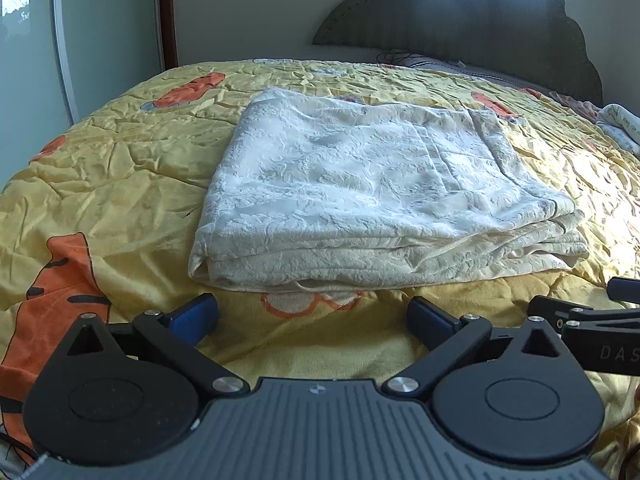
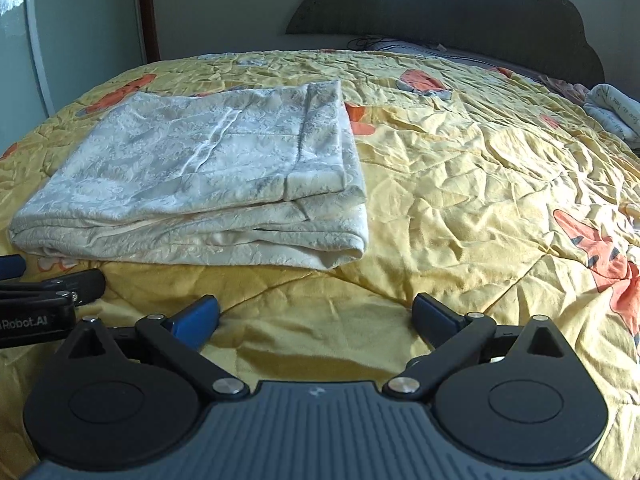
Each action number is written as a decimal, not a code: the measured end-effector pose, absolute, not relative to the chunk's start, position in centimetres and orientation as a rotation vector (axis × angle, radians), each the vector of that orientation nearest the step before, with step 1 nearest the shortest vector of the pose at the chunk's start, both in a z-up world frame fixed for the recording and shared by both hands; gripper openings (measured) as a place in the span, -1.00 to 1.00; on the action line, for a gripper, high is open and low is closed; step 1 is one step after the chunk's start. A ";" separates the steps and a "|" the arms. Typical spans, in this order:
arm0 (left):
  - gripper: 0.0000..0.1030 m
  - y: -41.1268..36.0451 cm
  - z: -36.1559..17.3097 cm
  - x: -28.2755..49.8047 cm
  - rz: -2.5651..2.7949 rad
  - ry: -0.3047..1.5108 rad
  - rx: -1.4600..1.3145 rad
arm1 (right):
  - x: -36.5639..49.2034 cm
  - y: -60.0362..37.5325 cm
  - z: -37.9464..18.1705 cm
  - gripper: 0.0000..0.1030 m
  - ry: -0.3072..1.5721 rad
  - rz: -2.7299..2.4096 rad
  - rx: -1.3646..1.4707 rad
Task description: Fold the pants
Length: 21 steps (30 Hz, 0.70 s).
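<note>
The cream-white textured pants (image 1: 360, 188) lie folded into a flat rectangle of several layers on the yellow bedspread (image 1: 120, 168). In the right wrist view the pants (image 2: 192, 176) sit at the left. My left gripper (image 1: 314, 318) is open and empty, just in front of the near folded edge, apart from it. My right gripper (image 2: 316, 316) is open and empty, over bare bedspread (image 2: 480, 184) to the right of the pants. Part of the right gripper shows at the left wrist view's right edge (image 1: 592, 320); part of the left gripper shows at the right wrist view's left edge (image 2: 40, 300).
A dark scalloped headboard (image 1: 480, 20) stands behind the bed. A rolled white cloth with writing (image 2: 612, 112) lies at the far right by the pillows. A wall and a pale door (image 1: 108, 32) are at the left. The bedspread has orange carrot prints.
</note>
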State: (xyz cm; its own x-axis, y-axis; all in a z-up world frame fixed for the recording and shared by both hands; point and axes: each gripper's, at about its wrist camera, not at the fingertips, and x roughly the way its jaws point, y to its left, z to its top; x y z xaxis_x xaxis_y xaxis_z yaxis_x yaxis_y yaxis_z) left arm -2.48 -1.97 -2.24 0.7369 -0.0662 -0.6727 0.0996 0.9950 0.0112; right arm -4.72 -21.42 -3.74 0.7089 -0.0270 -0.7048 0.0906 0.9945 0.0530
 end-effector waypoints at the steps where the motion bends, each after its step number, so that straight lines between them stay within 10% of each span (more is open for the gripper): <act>1: 1.00 -2.0 -2.3 -2.5 -0.090 0.735 0.050 | -4.7 -21.5 -3.9 1.00 0.770 -0.064 0.091; 21: 1.00 -2.2 -2.5 -2.4 -0.074 0.722 0.050 | -4.9 -21.2 -4.3 1.00 0.715 -0.059 0.096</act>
